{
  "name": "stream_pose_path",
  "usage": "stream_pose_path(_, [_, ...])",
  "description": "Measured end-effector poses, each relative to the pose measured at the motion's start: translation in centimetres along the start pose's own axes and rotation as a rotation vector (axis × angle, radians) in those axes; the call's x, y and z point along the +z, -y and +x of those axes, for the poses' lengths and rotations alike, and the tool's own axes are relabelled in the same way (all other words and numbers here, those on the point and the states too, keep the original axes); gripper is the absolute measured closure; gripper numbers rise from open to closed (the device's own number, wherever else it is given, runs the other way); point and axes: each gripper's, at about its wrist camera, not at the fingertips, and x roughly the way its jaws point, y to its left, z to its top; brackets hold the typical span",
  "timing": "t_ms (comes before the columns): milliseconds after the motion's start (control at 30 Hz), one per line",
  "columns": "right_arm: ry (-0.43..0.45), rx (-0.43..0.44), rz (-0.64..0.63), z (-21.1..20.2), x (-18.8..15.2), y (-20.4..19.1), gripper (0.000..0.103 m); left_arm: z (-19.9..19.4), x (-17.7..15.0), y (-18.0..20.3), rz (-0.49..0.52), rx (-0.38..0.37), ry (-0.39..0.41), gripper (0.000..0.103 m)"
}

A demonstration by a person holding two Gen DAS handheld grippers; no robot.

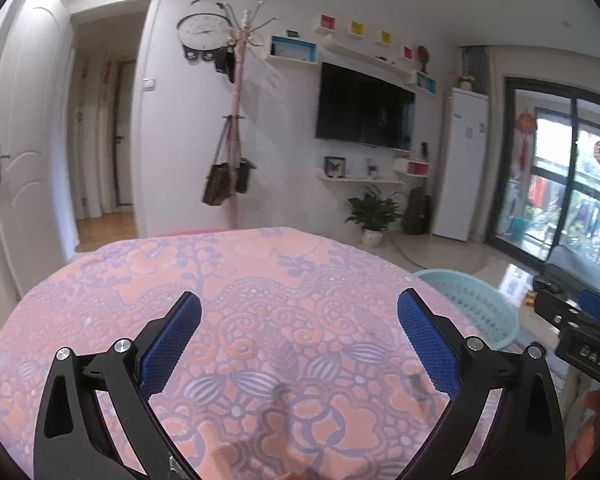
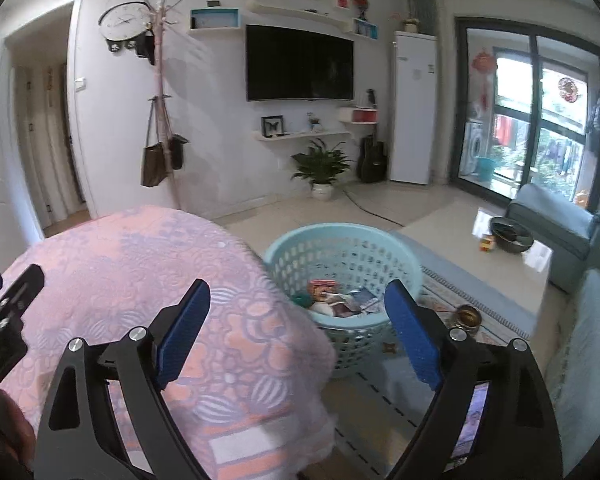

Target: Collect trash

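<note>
A light blue perforated basket [image 2: 300, 248] stands on the floor to the right of a surface covered by a pink patterned blanket [image 2: 140, 264]. Several pieces of trash [image 2: 340, 300], wrappers and packets, lie inside it. My right gripper [image 2: 298, 308] is open and empty, held above the blanket's right edge and the basket. My left gripper [image 1: 300, 316] is open and empty over the blanket [image 1: 260, 280]. The basket's rim [image 1: 480, 300] shows at the right of the left wrist view. No trash shows on the blanket.
A glass coffee table [image 2: 512, 248] with a dark bowl [image 2: 512, 232] stands right of the basket, with a blue-grey sofa [image 2: 560, 220] beyond. A small metal cup [image 2: 468, 316] sits on the rug. A potted plant [image 2: 320, 168], coat rack [image 2: 164, 100] and TV [image 2: 300, 64] line the far wall.
</note>
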Motion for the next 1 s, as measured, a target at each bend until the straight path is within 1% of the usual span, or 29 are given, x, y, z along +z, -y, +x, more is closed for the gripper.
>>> stream_pose_path(33, [-0.003, 0.002, 0.005, 0.0, 0.0, 0.1, 0.018, 0.0, 0.0, 0.0, -0.009, -0.024, -0.005, 0.008])
stream_pose_path(100, [-0.009, 0.002, 0.004, 0.1, 0.0, 0.1, 0.018, 0.1, -0.2, 0.2, -0.005, -0.034, -0.012, 0.008])
stream_pose_path(267, [-0.047, 0.024, 0.005, 0.4, 0.0, 0.0, 0.018, 0.0, -0.3, 0.7, 0.020, -0.008, -0.007, 0.008])
stream_pose_path(367, [-0.051, 0.032, 0.003, 0.3, 0.0, 0.0, 0.018, 0.0, -0.4, 1.0, 0.030, -0.008, -0.005, 0.008])
stream_pose_path(467, [-0.049, 0.054, 0.003, 0.2, -0.1, 0.1, 0.018, 0.1, -0.4, 1.2, 0.036, -0.003, -0.010, 0.008])
stream_pose_path(533, [-0.031, 0.073, -0.005, -0.1, -0.2, 0.0, 0.018, 0.1, -0.4, 1.3, 0.035, 0.002, -0.016, 0.008])
stream_pose_path(667, [-0.011, 0.057, -0.034, -0.5, -0.2, -0.4, 0.016, 0.2, -0.4, 1.1, 0.032, 0.008, -0.020, 0.008])
stream_pose_path(833, [-0.016, 0.074, -0.027, -0.4, -0.1, -0.1, 0.016, 0.4, -0.4, 0.9, 0.022, -0.012, -0.034, 0.008])
stream_pose_path(1000, [-0.024, 0.084, -0.012, -0.1, -0.1, 0.1, 0.016, 0.4, -0.4, 0.9, 0.026, -0.008, -0.034, 0.008])
